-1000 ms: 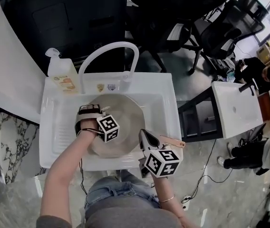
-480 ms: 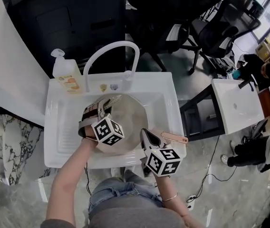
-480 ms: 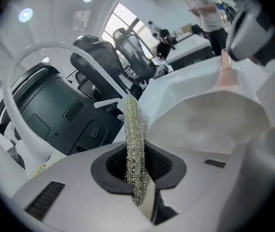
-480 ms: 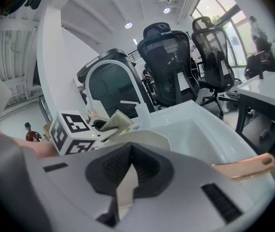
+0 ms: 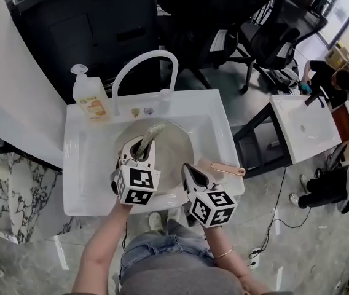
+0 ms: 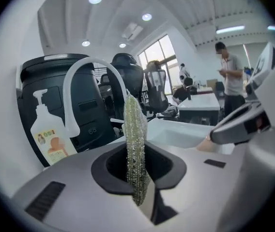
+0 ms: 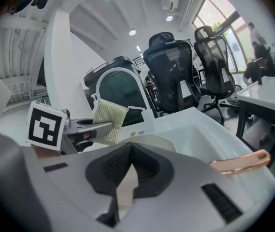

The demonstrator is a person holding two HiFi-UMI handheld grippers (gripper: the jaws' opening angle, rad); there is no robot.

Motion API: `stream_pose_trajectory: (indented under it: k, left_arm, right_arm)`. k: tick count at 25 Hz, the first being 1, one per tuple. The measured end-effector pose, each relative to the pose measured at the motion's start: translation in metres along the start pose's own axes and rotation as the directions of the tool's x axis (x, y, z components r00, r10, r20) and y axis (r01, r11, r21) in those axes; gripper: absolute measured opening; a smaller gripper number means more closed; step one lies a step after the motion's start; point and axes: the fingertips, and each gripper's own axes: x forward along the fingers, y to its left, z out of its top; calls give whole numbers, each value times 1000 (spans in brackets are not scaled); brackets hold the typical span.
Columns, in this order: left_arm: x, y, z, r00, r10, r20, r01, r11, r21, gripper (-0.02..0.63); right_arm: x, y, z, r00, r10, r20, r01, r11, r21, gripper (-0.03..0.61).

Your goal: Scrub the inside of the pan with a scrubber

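A round grey pan [image 5: 173, 149] lies in the white sink [image 5: 82, 165], its copper handle [image 5: 220, 168] pointing right over the sink's edge. My left gripper [image 5: 142, 149] is over the pan's left front, shut on a yellow-green scrubber [image 5: 149, 137]. The scrubber [image 6: 135, 144] stands edge-on between the left gripper's [image 6: 138, 182] jaws, lifted off the pan's bottom. My right gripper [image 5: 188, 169] is shut on the pan's front rim beside the handle. From the right gripper [image 7: 128, 178] view I see the pan rim [image 7: 152, 140], the handle [image 7: 239, 162] and the scrubber [image 7: 109, 119].
A curved white faucet [image 5: 144, 66] arches over the back of the sink. A soap pump bottle [image 5: 88, 100] stands at the sink's back left corner. Black office chairs [image 5: 273, 35] and a white table [image 5: 303, 128] are to the right, with a person [image 5: 325, 72] beyond.
My left gripper has moved from the pan's left side toward its front middle and tilted up, raising the scrubber off the pan. The right gripper has stayed on the rim.
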Motion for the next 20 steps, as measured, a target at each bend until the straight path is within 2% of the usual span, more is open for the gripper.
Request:
stream_pose_trajectory:
  k: [3,12,20]
  left_arm:
    - [-16,-2,3,999,-32,30,35,995,-94,63]
    - [-62,-4,-4,994,-69,89,88,969,-229,62]
    - [-102,-4,-10,990,-56,129,86,966,-244,63]
  right_arm:
    - [-5,8,1,1000,4,19,-3,1000,-11,11]
    - [-19,37,0,998,16,65,-12,998,-66,11]
    - [-28,62,1,995,23,100,-10,991,-131,11]
